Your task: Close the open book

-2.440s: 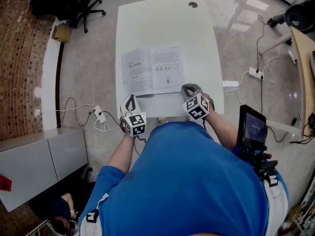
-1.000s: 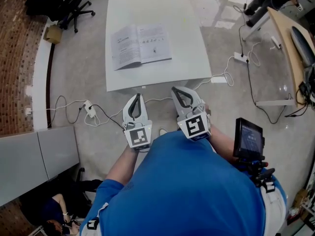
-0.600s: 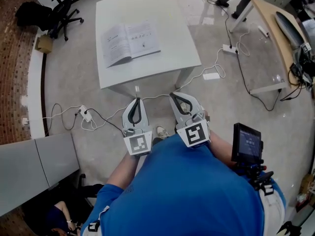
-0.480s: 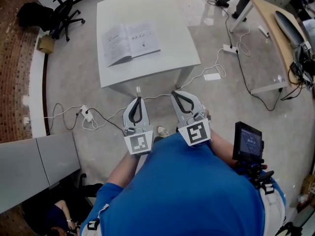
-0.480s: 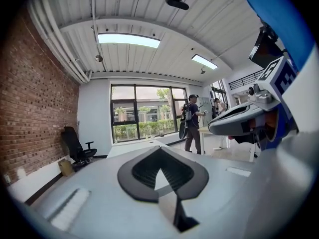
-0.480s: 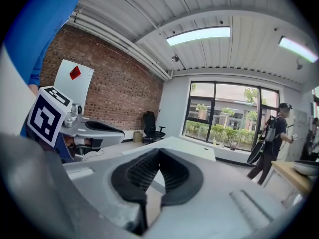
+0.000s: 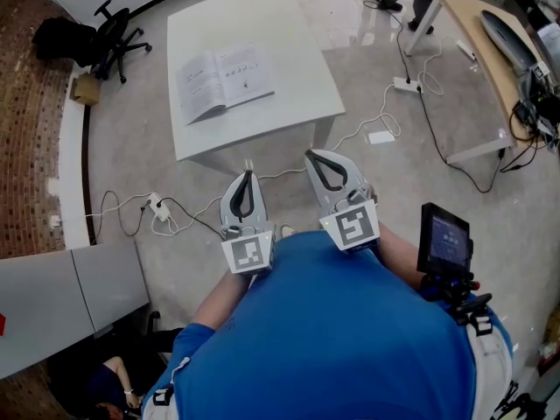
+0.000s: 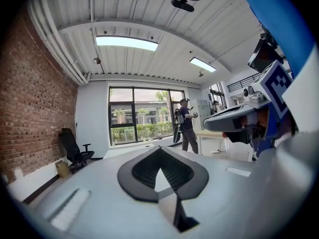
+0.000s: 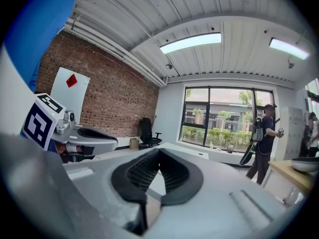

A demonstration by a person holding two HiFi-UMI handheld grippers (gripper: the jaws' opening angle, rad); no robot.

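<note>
Book (image 7: pixel 223 83): it lies open, pages up, on the white table (image 7: pixel 297 86), toward that table's left half as the head view shows it, with its spine running away from you. Neither cover has been lifted, so nothing of the closing is done. What is left, by this reading, is the whole job: the approach to the table, a purchase on one half of the book, and folding that half over onto the other.

Left gripper (image 7: pixel 245 178) and right gripper (image 7: pixel 313 157): you hold both side by side in front of your chest, over the bare floor on the near side of the table, well apart from the book. Neither reaches the tabletop. Each marker cube faces up toward the head camera, and both tools point away from you toward the table.

Left gripper view: the left gripper (image 8: pixel 160 151) has its jaws drawn together, tips meeting, nothing caught between them. They look out nearly level across the room toward the far windows, where a person (image 8: pixel 187 126) stands.

Right gripper view: the right gripper (image 9: pixel 157 152) is likewise closed tip to tip and empty. It aims nearly level at the same windows, with the brick wall (image 9: pixel 99 93) on its left.

Judgement: both claws will need to part before either can take a page or cover.
</note>
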